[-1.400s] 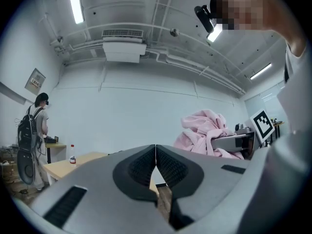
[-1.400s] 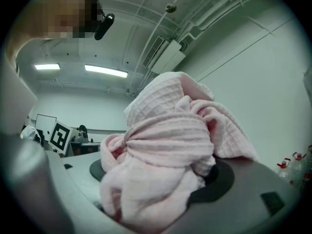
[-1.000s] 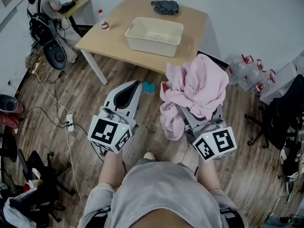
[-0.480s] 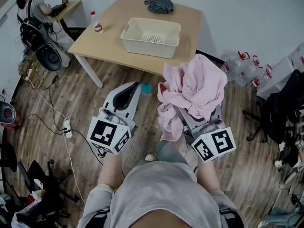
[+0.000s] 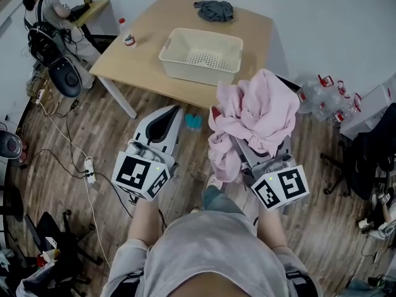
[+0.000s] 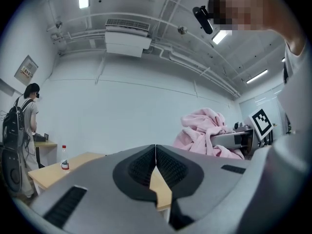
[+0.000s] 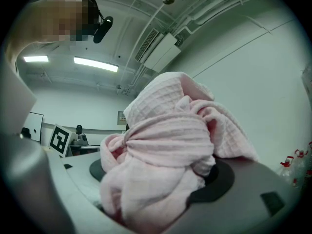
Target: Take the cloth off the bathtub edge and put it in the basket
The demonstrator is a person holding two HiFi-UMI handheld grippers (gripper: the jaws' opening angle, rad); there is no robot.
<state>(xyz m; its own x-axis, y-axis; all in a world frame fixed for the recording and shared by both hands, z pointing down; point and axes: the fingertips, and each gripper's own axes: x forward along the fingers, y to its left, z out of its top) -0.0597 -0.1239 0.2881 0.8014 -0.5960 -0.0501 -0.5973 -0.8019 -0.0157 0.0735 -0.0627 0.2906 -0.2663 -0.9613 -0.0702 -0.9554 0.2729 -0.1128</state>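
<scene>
A bunched pink cloth (image 5: 257, 116) is piled over my right gripper (image 5: 250, 142), which is shut on it; the jaws stand wide around the thick wad and their tips are hidden under it. In the right gripper view the pink cloth (image 7: 165, 135) fills the space between the jaws. My left gripper (image 5: 172, 111) is beside it at the left, shut and holding nothing; in its own view the left gripper (image 6: 155, 152) has its pads touching. The cream basket (image 5: 173, 49) stands on the wooden table (image 5: 142, 48) ahead of both grippers, holding nothing that I can see.
A grey cloth (image 5: 215, 10) lies at the table's far edge and a small bottle (image 5: 129, 40) near its left edge. A person with a backpack (image 5: 46, 23) stands far left. Large water bottles (image 5: 322, 94) sit at right. Cables and a power strip (image 5: 90, 163) cross the wooden floor.
The person's foot has shifted below the grippers, and the table and basket sit slightly lower in the head view. Both grippers keep their pose, and the pink cloth stays held.
</scene>
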